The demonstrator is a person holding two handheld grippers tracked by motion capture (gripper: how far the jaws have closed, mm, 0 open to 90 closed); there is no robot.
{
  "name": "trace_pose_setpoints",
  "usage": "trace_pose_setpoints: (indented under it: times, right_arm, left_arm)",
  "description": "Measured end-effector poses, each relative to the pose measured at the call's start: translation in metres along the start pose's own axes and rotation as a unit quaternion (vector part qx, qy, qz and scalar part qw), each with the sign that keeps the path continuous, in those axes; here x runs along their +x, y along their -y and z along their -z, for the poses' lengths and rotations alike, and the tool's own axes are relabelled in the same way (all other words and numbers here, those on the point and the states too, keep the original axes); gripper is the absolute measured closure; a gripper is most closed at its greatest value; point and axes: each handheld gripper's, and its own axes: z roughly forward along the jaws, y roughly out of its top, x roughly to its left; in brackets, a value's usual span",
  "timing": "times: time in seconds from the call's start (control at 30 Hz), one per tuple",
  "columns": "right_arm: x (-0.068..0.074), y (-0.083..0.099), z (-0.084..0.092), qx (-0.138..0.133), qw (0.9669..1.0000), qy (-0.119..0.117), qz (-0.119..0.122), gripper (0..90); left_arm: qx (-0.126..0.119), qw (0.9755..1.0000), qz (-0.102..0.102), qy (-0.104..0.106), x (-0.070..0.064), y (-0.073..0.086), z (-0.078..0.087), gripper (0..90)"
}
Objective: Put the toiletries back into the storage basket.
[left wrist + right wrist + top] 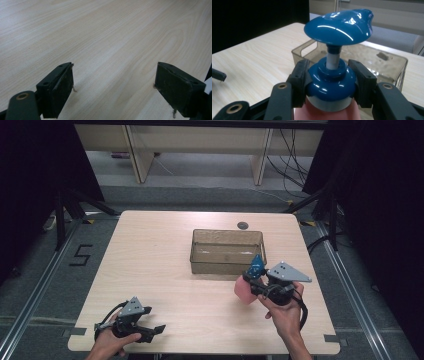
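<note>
Here the right gripper [331,82] is clenched on the blue collar of a pink plastic pump bottle [244,288] with a glossy blue dispenser head, held clear of the pale wooden table [165,270]. The smoky transparent plastic bin [227,251] lies just beyond it. The left gripper [150,330], released and holding nothing, rests well apart at the near edge.

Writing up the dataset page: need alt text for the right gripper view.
The right gripper clamps the blue collar of a pink pump bottle, its pump head pointing up. Behind it a clear brown bin stands on the wooden table.
</note>
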Motion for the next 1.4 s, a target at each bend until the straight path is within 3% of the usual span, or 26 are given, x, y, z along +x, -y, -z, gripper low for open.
trace_pose_setpoints:
  times: [0.03, 0.07, 0.1, 0.13, 0.3, 0.37, 0.43, 0.53, 0.57, 0.67, 1.03, 1.07, 1.1, 1.3, 1.4]
  right_arm:
    - [-0.002, -0.003, -0.001, -0.007, 1.0, 0.001, 0.001, 53.1]
    - [-0.003, -0.006, -0.001, -0.006, 0.9999, -0.005, -0.012, 53.1]
    - [-0.005, -0.01, -0.001, -0.007, 0.9999, 0.004, -0.008, 53.1]
    - [-0.007, -0.012, -0.002, -0.008, 0.9999, 0.0, -0.008, 53.1]
    - [-0.013, -0.025, -0.003, 0.0, 0.9998, 0.007, -0.016, 53.1]
    - [-0.015, -0.028, -0.004, -0.003, 0.9999, 0.012, -0.008, 53.1]
    - [-0.018, -0.034, -0.006, -0.003, 1.0, 0.007, -0.006, 53.1]
    - [-0.02, -0.037, -0.008, -0.007, 0.9999, 0.009, -0.003, 53.1]
    - [-0.02, -0.04, -0.008, 0.001, 0.9999, 0.011, -0.009, 53.1]
    - [-0.022, -0.042, -0.011, -0.009, 0.9998, 0.016, -0.007, 53.1]
    - [-0.027, -0.046, -0.021, 0.003, 0.9998, 0.013, -0.012, 53.1]
    - [-0.029, -0.047, -0.022, 0.001, 0.9998, 0.019, -0.004, 53.1]
    - [-0.03, -0.048, -0.024, 0.001, 0.9998, 0.017, -0.004, 53.1]
    - [-0.035, -0.057, -0.029, 0.002, 0.9996, 0.021, -0.021, 53.1]
    - [-0.042, -0.061, -0.034, 0.0, 0.9996, 0.024, -0.018, 53.1]
  left_arm:
    - [0.005, 1.0, 0.0, 0.001, 0.0, 0.0, 0.001, 14.9]
    - [0.007, 1.0, -0.001, 0.003, 0.0, -0.001, 0.001, 14.9]
    - [0.008, 0.9999, -0.009, -0.005, 0.001, 0.0, 0.0, 14.9]
    - [0.004, 1.0, 0.0, 0.002, 0.0, 0.0, 0.0, 14.9]
    - [0.0, 1.0, 0.001, 0.0, 0.0, 0.0, 0.0, 14.9]
    - [0.01, 0.9999, -0.01, -0.005, 0.001, 0.0, 0.0, 14.9]
    - [0.005, 1.0, 0.0, 0.004, 0.0, -0.001, 0.0, 14.9]
    - [0.007, 0.9999, -0.008, -0.003, 0.001, -0.001, 0.0, 14.9]
    - [0.001, 1.0, 0.001, 0.003, 0.0, 0.0, 0.0, 14.9]
    - [-0.001, 1.0, 0.001, 0.0, 0.0, 0.0, 0.0, 14.9]
    - [0.0, 1.0, 0.001, 0.001, 0.0, -0.001, 0.0, 14.9]
    - [0.01, 0.9999, -0.011, -0.004, 0.002, -0.001, 0.001, 14.9]
    - [0.0, 1.0, 0.001, 0.004, -0.001, 0.0, 0.0, 14.9]
    - [-0.003, 1.0, 0.002, 0.003, -0.001, 0.0, 0.0, 14.9]
    - [-0.002, 1.0, 0.0, 0.003, -0.001, -0.001, -0.001, 14.9]
